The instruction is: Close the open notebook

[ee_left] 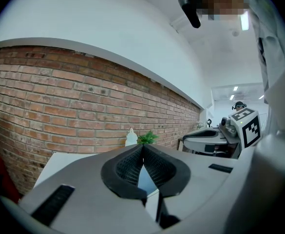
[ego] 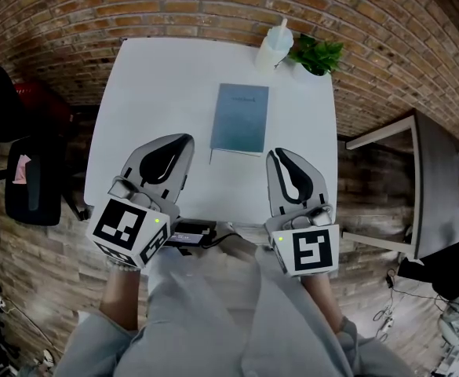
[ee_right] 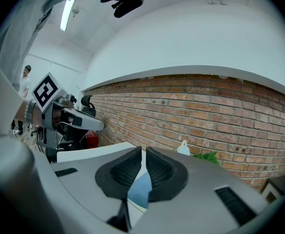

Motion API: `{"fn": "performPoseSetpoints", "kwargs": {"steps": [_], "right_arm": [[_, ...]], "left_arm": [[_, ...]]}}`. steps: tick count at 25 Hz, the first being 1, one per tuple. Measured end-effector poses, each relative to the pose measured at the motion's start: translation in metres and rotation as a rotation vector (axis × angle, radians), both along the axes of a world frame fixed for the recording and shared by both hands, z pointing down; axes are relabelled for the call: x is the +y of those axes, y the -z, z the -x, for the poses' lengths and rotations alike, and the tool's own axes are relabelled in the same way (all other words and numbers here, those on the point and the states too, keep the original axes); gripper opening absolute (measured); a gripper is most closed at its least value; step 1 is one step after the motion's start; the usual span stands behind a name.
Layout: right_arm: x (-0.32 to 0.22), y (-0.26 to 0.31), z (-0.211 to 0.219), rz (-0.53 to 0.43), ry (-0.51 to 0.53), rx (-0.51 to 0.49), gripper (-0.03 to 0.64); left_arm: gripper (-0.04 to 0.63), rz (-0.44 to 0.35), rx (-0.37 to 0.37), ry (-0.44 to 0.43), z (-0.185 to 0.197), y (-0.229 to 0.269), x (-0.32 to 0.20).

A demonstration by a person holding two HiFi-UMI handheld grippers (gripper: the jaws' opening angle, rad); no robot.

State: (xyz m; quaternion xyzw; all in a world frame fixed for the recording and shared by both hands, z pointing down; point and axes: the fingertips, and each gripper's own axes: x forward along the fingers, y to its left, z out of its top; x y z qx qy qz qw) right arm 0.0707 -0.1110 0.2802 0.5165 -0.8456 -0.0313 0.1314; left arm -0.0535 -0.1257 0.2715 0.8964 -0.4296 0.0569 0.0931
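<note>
Head view: the blue notebook (ego: 240, 118) lay flat mid-table (ego: 158, 93), cover down, both grippers short of it.
In the head view the left gripper (ego: 185, 139) and right gripper (ego: 275, 155) hung at the near edge, apart from the notebook; it looked thin and light, with a bendy cover likely to slide on the smooth top, so any hold belonged at a free long edge, pinched gently. In the left gripper view the jaws met at their tips with nothing between them, a sliver of notebook (ee_left: 145, 178) showing beyond. In the right gripper view the jaws stood likewise closed and empty, with blue cover (ee_right: 138, 189) ahead; the closing looked done.
</note>
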Motion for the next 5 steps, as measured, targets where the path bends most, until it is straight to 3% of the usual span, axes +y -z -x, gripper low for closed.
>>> {"fn": "performPoseSetpoints", "kwargs": {"steps": [5], "right_arm": [[0.0011,0.0002,0.0036,0.002,0.007,0.006,0.058]], "left_arm": [[0.02,-0.012,-0.018,-0.001,0.0029,0.0029,0.0001]]}}
